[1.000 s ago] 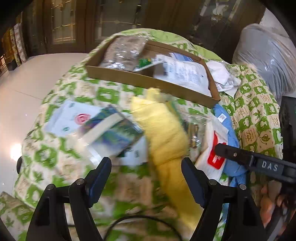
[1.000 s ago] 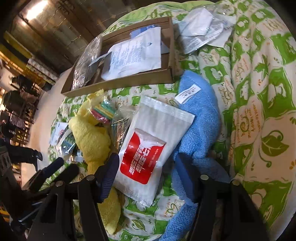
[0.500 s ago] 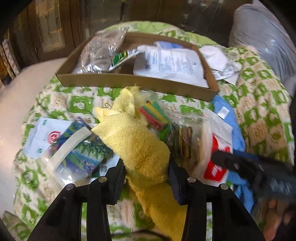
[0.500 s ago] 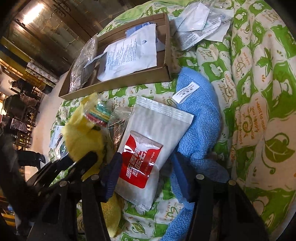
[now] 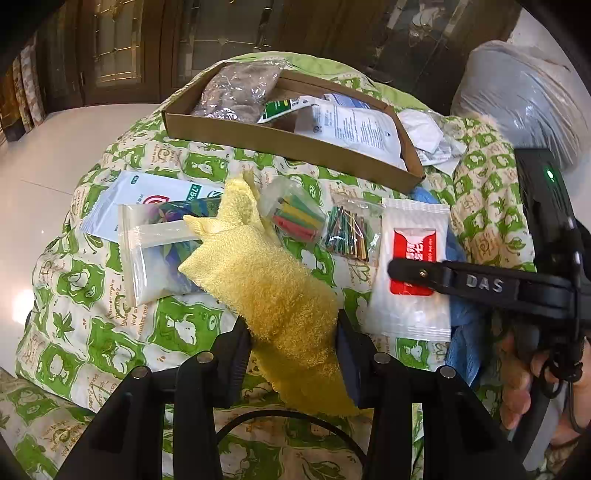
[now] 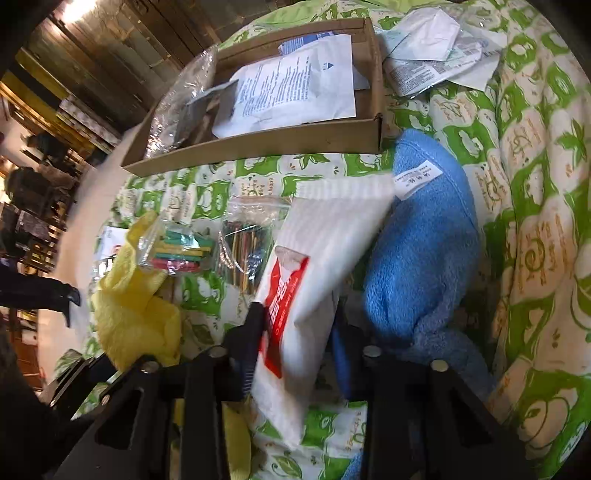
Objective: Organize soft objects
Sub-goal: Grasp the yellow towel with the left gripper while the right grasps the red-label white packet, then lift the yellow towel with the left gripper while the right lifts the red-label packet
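left gripper clamped on yellow towel, 6 o'clock. right gripper closing around white pouch, buckling at 3 o'clock; could squirt out or snag blue towel.

beyond my fingers lies a green-and-cream quilted cover printed with leaves and small script. past its far edge runs a pale, glossy floor with one bright patch of reflected light low on the left. behind it stand dark wooden doors with leaded glass panes. in my right view, dim shelving crowds the left side, and a warm lamp glow shines at the top.
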Action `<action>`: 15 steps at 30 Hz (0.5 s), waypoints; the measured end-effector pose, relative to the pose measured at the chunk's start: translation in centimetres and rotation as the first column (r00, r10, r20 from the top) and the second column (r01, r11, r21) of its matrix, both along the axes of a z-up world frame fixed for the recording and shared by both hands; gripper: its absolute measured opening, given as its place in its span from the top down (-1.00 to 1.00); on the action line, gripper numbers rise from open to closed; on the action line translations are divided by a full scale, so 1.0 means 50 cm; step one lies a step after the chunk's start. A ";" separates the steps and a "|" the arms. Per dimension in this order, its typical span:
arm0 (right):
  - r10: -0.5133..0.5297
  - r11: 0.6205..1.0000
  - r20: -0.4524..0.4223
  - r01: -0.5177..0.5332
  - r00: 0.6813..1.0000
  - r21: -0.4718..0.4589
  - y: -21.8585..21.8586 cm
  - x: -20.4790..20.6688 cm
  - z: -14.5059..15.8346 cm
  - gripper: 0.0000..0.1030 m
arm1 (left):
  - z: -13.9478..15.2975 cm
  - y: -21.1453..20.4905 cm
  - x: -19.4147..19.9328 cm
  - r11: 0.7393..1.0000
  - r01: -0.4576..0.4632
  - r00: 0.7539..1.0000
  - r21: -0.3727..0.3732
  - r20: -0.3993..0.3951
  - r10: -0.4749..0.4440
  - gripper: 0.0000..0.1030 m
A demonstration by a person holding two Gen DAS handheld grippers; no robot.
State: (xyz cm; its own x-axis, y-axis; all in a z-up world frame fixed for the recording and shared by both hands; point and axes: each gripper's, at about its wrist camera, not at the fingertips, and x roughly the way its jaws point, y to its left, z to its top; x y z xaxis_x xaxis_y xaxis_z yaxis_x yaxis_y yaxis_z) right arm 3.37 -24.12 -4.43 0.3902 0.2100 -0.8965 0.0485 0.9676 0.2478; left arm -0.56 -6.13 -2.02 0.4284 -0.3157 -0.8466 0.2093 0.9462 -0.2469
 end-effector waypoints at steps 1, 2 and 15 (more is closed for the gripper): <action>0.003 1.000 0.006 -0.003 1.000 0.014 -0.003 -0.004 0.004 0.49 | 0.001 0.003 0.000 1.000 -0.006 1.000 -0.007 0.001 0.006 0.13; 0.006 1.000 0.016 -0.007 1.000 0.017 -0.003 -0.007 0.008 0.50 | 0.001 0.004 -0.001 1.000 -0.008 1.000 -0.010 0.001 0.008 0.13; 0.075 0.994 0.200 -0.056 0.977 -0.099 0.014 -0.037 0.086 0.56 | 0.014 0.032 -0.017 0.997 -0.025 1.000 -0.077 0.005 0.026 0.13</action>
State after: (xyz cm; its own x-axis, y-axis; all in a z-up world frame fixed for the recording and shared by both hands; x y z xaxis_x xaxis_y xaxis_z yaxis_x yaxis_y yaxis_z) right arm 1.55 -23.42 -0.14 0.5542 0.1618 -0.8165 -0.0582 0.9861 0.1559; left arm -1.40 -4.53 -1.33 0.4423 -0.3692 -0.8173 0.1873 0.9293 -0.3184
